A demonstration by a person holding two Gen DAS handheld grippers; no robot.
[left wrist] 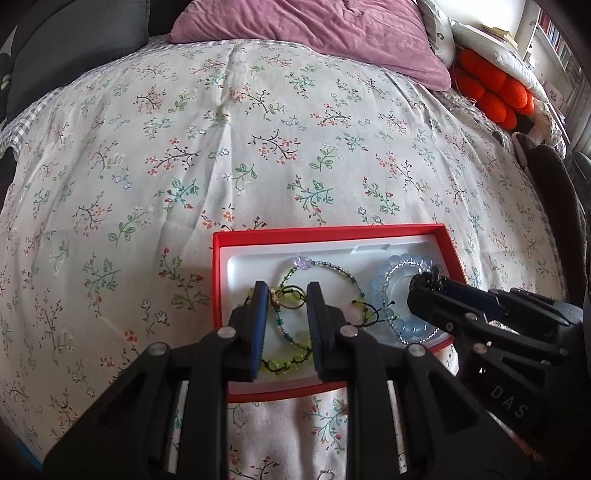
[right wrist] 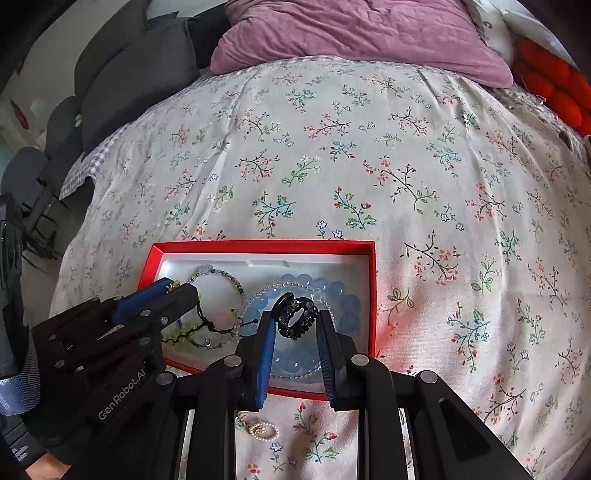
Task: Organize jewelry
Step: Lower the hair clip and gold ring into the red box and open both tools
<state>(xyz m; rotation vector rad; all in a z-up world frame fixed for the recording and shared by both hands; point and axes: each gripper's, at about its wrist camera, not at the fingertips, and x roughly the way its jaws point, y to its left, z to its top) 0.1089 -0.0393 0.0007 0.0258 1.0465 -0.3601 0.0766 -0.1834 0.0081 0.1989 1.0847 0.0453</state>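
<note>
A red box [left wrist: 332,233] [right wrist: 258,244] with a white tray insert lies on the floral bedspread. In it are a blue bead bracelet [left wrist: 413,328] [right wrist: 332,288], a green-blue bead strand with a purple flower [left wrist: 332,264] [right wrist: 221,275] and a yellow-green bead bracelet [left wrist: 284,365] [right wrist: 181,332]. My left gripper [left wrist: 287,295] [right wrist: 177,290] hangs over the box's left half, shut on a thin dark hoop [left wrist: 295,300] with a gold piece. My right gripper [right wrist: 296,320] [left wrist: 430,280] is over the blue bracelet, shut on a black sparkly ring [right wrist: 301,326].
A small pearl-rimmed piece [right wrist: 264,430] lies on the bedspread [left wrist: 258,147] just in front of the box. A pink pillow [left wrist: 314,29] is at the head of the bed. Orange cushions [left wrist: 491,92] are at the right and grey pillows [right wrist: 129,81] at the left.
</note>
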